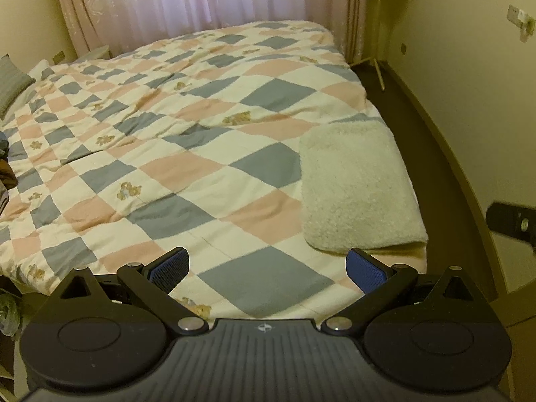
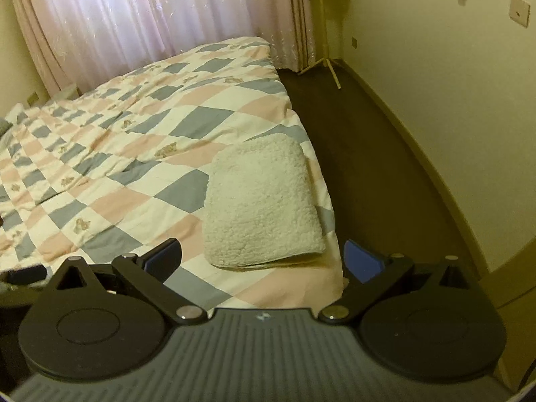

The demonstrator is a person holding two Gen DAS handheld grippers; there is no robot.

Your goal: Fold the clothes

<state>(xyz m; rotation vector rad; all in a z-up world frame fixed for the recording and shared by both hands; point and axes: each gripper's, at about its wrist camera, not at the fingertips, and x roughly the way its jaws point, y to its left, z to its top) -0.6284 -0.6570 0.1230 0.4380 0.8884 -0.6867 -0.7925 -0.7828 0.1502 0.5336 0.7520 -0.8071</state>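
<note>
One cream fleece garment [image 2: 263, 201] folded flat, thick, at quilt [image 2: 134, 127] corner.

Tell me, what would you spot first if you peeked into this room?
The big checkered quilt in pink, grey and cream covers the whole bed. A fluffy cream folded garment lies near the bed's right edge. Both the left gripper and right gripper hover open, holding nothing.

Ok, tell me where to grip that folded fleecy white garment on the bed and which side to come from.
Grip the folded fleecy garment at its near edge, where the stacked layers show as an open lip above the quilt. Come in low from the foot of the bed with the right gripper, already open and nearly in line, one finger under the lip, probably catching all layers.
</note>
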